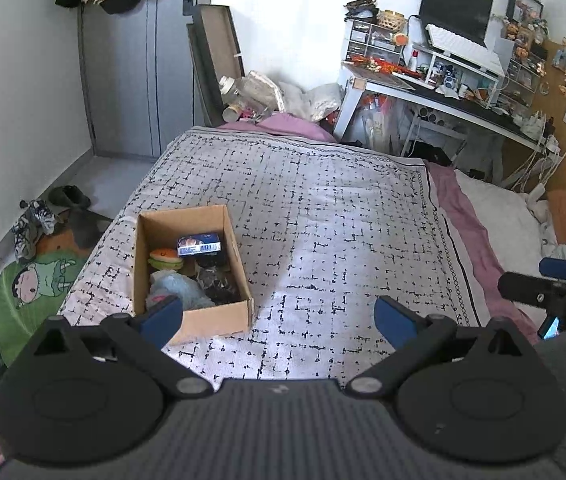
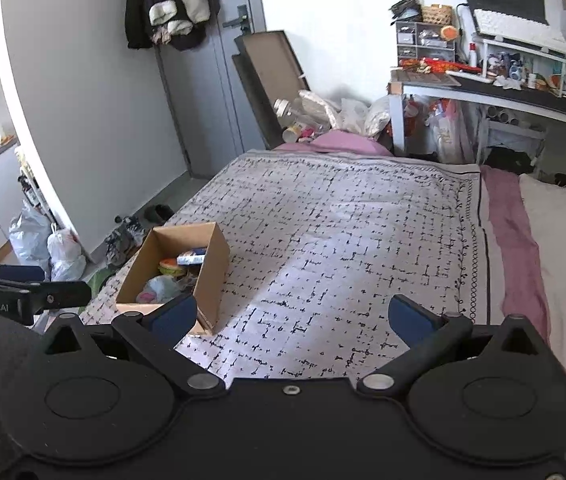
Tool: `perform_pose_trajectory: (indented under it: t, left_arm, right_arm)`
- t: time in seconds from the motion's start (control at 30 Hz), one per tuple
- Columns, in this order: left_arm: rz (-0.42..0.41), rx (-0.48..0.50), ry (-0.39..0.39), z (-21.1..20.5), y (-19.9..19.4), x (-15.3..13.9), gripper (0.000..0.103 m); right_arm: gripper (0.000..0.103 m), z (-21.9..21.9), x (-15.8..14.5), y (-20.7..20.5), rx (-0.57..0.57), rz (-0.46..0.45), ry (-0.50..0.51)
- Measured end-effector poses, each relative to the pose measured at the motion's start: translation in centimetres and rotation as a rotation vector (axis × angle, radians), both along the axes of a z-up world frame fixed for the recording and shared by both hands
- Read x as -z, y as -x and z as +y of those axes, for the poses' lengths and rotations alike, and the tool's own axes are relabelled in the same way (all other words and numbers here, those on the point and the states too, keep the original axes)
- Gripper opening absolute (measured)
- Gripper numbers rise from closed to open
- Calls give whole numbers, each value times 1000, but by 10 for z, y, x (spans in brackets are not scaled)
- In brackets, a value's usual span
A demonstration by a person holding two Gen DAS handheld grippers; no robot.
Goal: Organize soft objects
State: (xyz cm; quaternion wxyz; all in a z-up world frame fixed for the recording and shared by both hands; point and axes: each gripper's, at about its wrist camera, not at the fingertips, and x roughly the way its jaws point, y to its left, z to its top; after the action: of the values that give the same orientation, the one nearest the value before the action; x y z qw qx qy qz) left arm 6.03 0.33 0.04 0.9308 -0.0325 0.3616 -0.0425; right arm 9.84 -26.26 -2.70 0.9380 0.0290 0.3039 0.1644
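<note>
We are holding the left tool (image 1: 279, 318) and right tool (image 2: 293, 316) wide apart, gripping nothing, while the cardboard box (image 1: 219, 318) of soft toys (image 1: 165, 258) is sitting lower left on the patterned bedspread (image 1: 323, 220).

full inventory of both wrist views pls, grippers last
cardboard box: 1, brown, open, left part of the bed
burger plush: 1, orange and green, inside the box
small carton: 1, blue, inside the box, far end
soft bundle: 1, pale blue-grey, inside the box, near end
blanket: 1, white with black grid pattern, spread over the bed
desk: 1, white frame, cluttered, beyond the bed at right
monitor: 1, black, on the desk
door: 1, grey, far left
shoes: a few, dark and patterned, floor left of the bed
left gripper: 1, black with blue pads, jaws wide apart, empty
right gripper: 1, same, jaws wide apart, empty
</note>
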Motion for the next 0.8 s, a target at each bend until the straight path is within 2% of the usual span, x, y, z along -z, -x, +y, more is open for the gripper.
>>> perform_pose_trajectory:
  t: [0.13,0.27,0.43,0.63,0.8]
  left_arm:
    - [-11,-7,37,2,6,-1,101]
    - [-26,-14,30,-3,10,-3,101]
    - [-15,-41,73,1,14,0,101]
    - [-17,-49,62,1,19,-1,101]
    - [-4,-54,83,3,19,0,101]
  right_arm:
    - [103,-5,0,3,4,-2,-8]
    - [103,-7,0,5,-2,-5,1]
    - [103,-6,-3,7,0,-11,25]
    - [103,-7,-1,7,-13,10,-3]
    - [103,-7,-1,8,-15,18,-12]
